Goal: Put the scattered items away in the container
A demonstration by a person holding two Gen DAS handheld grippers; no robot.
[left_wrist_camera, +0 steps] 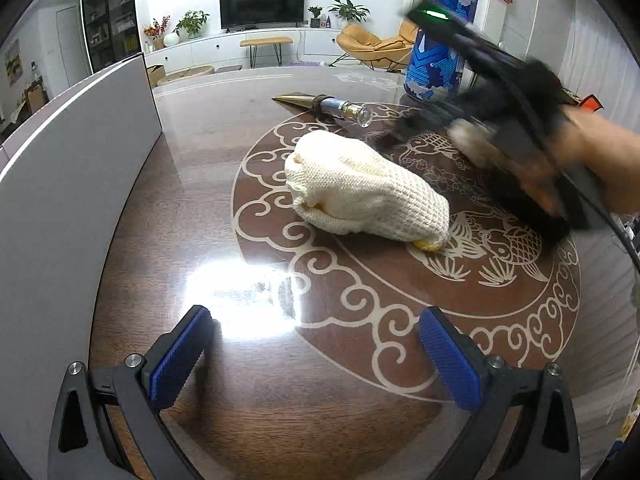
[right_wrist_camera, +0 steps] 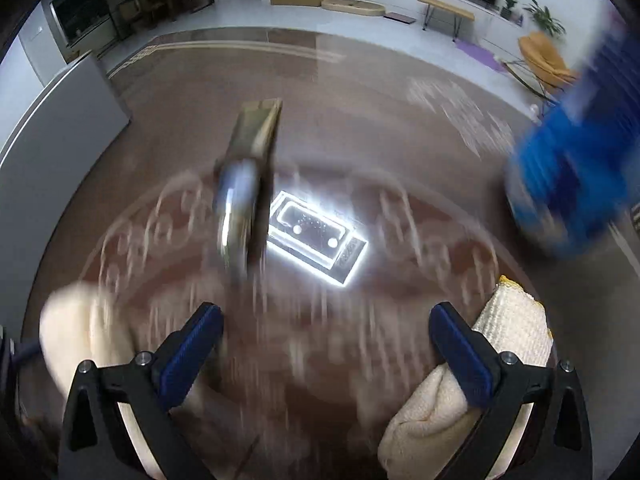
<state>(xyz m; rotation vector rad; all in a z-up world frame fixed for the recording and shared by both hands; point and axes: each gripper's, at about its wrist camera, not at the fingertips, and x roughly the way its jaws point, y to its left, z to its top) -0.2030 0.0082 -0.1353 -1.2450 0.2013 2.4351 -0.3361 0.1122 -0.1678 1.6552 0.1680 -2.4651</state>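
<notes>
Both grippers, left (left_wrist_camera: 316, 360) and right (right_wrist_camera: 326, 344), gape wide and hold nothing, a knitted glove (left_wrist_camera: 366, 190) ahead of the left, a pen (right_wrist_camera: 248, 196) ahead of the right.

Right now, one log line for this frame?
left tongs: open, empty, above table | right tongs: open, empty, blurred | glove: on table | pointed bottle: beyond glove | grey container: left

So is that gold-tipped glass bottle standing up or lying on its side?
Lying on its side. The gold-tipped glass bottle rests lengthwise on the patterned brown table, beyond the cream knitted glove.
</notes>
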